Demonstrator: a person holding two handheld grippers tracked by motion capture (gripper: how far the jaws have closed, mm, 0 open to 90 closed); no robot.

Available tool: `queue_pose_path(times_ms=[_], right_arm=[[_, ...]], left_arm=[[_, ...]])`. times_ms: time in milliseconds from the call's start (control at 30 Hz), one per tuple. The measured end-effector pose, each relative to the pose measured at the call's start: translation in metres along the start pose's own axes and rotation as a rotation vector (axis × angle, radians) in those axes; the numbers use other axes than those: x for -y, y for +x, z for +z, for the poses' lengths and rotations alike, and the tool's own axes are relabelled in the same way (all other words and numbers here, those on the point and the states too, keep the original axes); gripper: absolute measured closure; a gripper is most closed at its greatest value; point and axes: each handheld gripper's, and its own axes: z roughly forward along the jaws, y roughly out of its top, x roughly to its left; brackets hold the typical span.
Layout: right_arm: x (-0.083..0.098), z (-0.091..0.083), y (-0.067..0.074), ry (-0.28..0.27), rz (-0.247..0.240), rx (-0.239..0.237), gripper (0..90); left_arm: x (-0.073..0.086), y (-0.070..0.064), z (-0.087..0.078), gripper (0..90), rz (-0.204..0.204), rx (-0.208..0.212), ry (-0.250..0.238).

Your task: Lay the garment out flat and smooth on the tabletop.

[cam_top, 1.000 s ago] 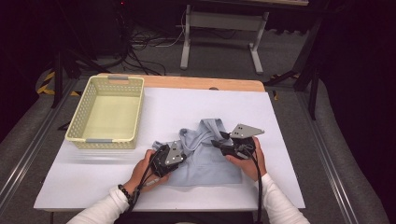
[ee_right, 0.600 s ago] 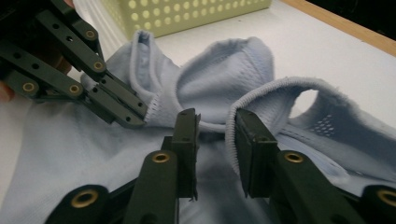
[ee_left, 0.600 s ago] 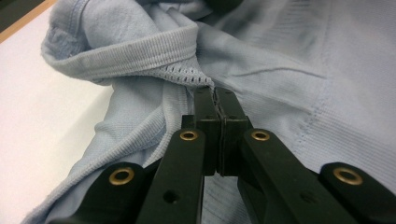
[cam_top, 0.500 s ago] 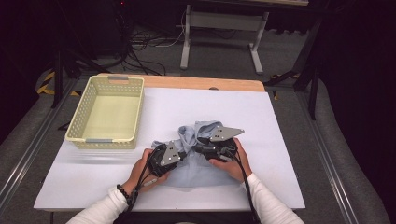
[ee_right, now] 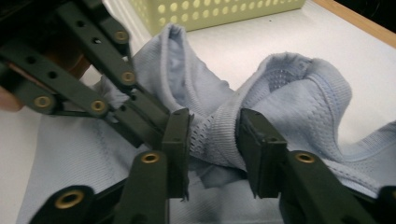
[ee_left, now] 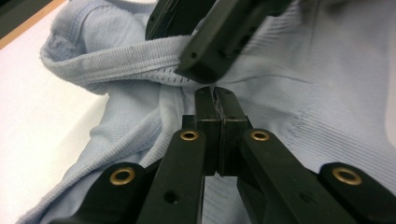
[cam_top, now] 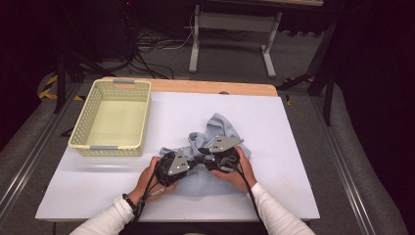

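A light blue ribbed garment (cam_top: 221,128) lies crumpled on the white table (cam_top: 293,152), in front of the person. Both grippers meet tip to tip over its middle. My left gripper (cam_top: 192,164) is shut, with a thin pinch of the cloth (ee_left: 303,93) between its jaws (ee_left: 215,95). My right gripper (cam_top: 204,157) is shut on a bunched ribbed hem of the garment (ee_right: 299,88), which fills the gap between its pads (ee_right: 215,125). In the right gripper view, the left gripper (ee_right: 140,103) sits close at the left, its tips against the same fold.
A pale yellow slotted basket (cam_top: 78,133) stands on the table's left, far side, with nothing in it. Bare white table lies to the right of the garment and along the front edge. A wooden strip (cam_top: 215,87) marks the far edge.
My right gripper has moved left to the left gripper, drawing the garment's right side over into a fold. The left gripper has barely moved.
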Motion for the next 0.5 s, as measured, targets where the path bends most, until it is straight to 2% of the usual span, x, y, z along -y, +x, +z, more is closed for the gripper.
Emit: queue_pose_path(times_ms=[100,167,267,333,433,500], right_arm=[[0.002,-0.002,-0.002,-0.009,0.005,0.007,81.8],[0.004,-0.005,-0.003,-0.016,0.01,0.011,86.9],[0.007,-0.011,-0.006,-0.032,0.009,0.01,88.3],[0.01,-0.018,-0.008,-0.049,0.033,0.007,88.6],[0.015,-0.025,-0.009,-0.053,0.036,0.006,88.6],[0.019,-0.027,-0.008,-0.051,0.033,0.009,88.7]], left_arm=[[0.0,-0.001,0.001,89.5,0.008,0.004,-0.001],[0.0,0.0,0.0,89.3,-0.001,0.005,-0.006],[-0.001,0.004,-0.007,84.8,-0.022,-0.007,-0.024],[-0.002,0.008,-0.013,84.1,-0.046,-0.01,-0.051],[-0.007,0.014,-0.022,76.4,-0.086,-0.033,-0.101],[-0.011,0.017,-0.022,71.4,-0.106,-0.04,-0.11]])
